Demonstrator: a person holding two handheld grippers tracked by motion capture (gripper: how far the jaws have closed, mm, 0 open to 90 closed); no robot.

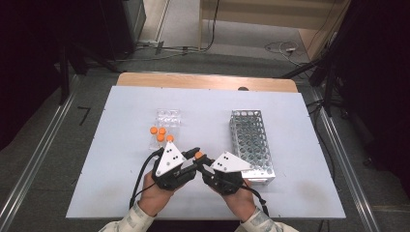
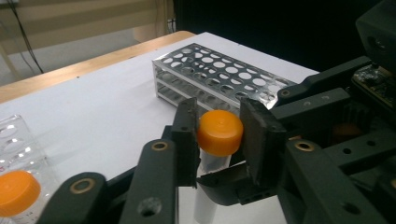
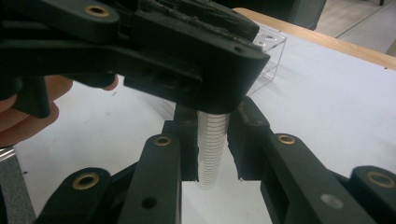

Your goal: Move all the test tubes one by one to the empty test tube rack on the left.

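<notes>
Gripping the tube (image 3: pixel 212 149) with my right gripper (image 1: pixel 209 167) near the table's (image 1: pixel 121 193) front edge, I clamped the left gripper (image 2: pixel 219 135) onto its orange cap (image 2: pixel 220 132); unscrewing presumably followed.

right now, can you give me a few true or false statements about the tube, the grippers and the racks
1. The left gripper is shut on the orange cap of the tube. True.
2. The right gripper hangs open, away from the tube. False: it is shut on the tube's clear body.
3. The metal rack is full of tubes. False: its holes look empty.
4. Orange-capped tubes stand in the clear rack. True.
</notes>
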